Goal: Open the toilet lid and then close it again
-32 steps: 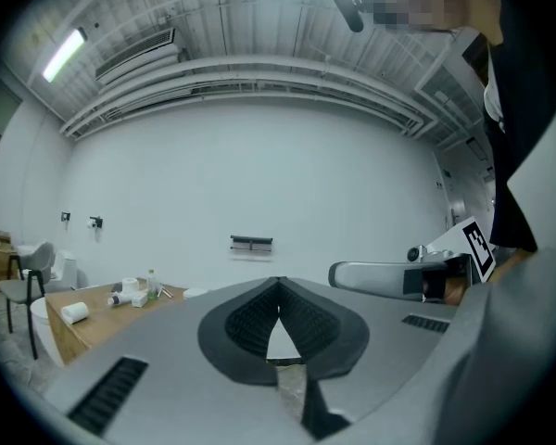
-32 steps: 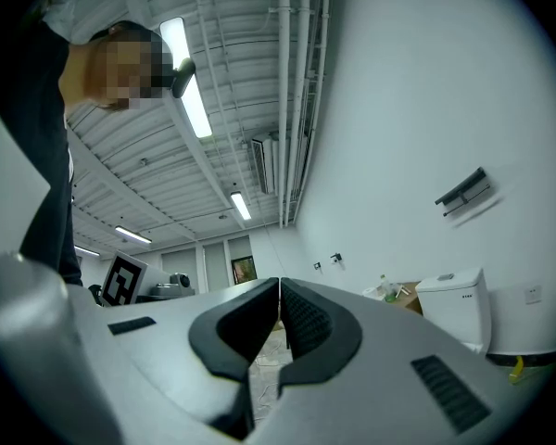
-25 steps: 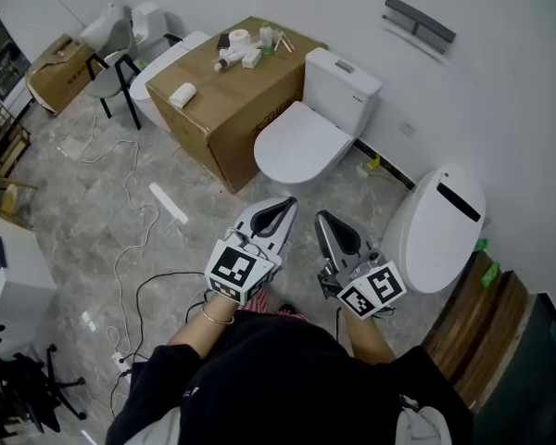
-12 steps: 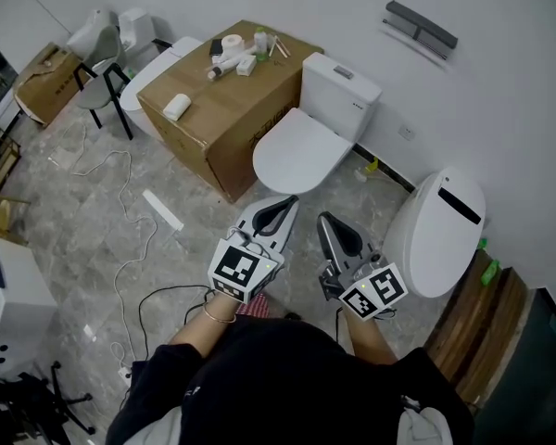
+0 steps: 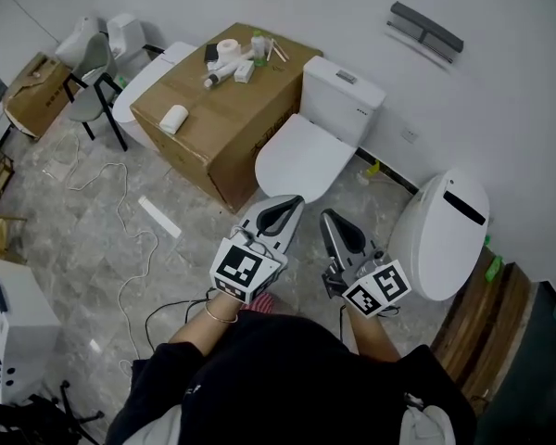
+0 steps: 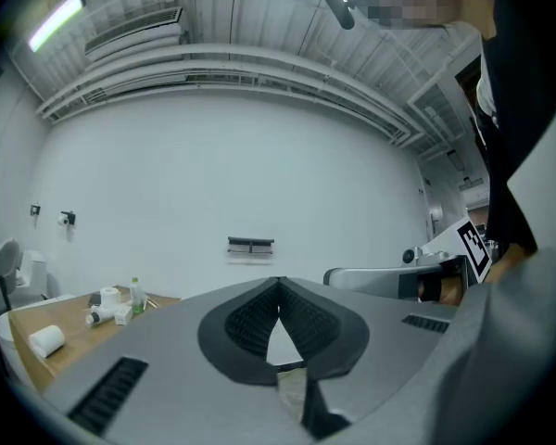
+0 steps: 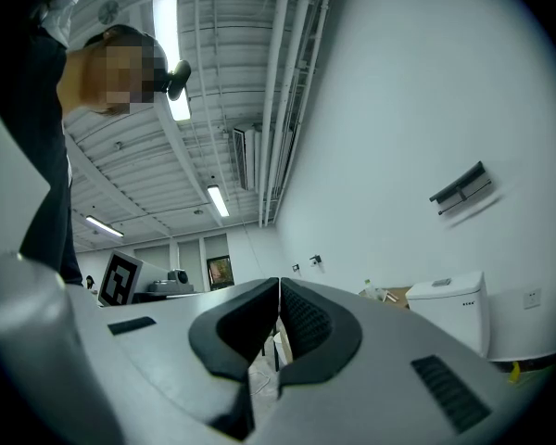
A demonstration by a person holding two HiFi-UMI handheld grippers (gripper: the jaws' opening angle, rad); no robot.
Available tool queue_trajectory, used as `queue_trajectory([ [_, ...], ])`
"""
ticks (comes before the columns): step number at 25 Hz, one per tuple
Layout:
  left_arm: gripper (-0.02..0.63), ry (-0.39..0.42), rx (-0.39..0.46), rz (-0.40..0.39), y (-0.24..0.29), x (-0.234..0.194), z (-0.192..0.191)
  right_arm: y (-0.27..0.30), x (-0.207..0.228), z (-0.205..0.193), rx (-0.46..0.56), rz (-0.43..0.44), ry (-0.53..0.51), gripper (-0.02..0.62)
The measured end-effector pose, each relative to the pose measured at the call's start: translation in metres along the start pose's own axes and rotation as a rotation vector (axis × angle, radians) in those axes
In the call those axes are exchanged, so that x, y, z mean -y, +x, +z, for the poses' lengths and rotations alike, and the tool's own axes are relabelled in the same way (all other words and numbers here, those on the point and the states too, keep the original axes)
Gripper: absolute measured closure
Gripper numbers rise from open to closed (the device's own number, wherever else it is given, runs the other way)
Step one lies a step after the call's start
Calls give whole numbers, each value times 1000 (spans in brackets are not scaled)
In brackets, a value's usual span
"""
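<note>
Hardly anything shifted since before, left hand-held gripper (image 5: 290, 202) and right hand-held gripper (image 5: 328, 217) both closed, empty, near shut toilet lid (image 5: 303, 156), paper rolls (image 5: 174, 117) atop cardboard box (image 5: 218, 123).

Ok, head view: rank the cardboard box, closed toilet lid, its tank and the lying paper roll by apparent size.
Largest: cardboard box.
Next: toilet lid and tank, which look about alike, so they are not ranked.
Smallest: lying paper roll.

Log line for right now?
phase: pre-contact | left claw: shut, empty | right claw: shut, empty | toilet lid: closed, untouched
</note>
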State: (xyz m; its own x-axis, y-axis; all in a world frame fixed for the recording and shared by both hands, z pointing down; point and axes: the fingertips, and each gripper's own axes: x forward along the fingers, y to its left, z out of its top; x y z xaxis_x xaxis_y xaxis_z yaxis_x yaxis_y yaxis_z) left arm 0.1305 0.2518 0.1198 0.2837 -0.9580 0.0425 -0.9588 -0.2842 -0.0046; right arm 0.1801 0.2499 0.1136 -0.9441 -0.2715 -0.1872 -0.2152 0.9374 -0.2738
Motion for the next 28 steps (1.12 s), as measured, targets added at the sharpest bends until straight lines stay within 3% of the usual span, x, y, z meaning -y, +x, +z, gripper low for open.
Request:
queue_trajectory([
  [15, 603, 97, -12, -110, 22, -95, 6, 94, 22, -8, 37, -135, -25, 575],
  [21, 603, 25, -13, -153, 19, -123, 1, 115, 24, -17, 35, -190, -34, 575],
  [28, 603, 23, -12, -173, 7, -149, -3, 132, 18, -27, 54, -243, -40, 575],
])
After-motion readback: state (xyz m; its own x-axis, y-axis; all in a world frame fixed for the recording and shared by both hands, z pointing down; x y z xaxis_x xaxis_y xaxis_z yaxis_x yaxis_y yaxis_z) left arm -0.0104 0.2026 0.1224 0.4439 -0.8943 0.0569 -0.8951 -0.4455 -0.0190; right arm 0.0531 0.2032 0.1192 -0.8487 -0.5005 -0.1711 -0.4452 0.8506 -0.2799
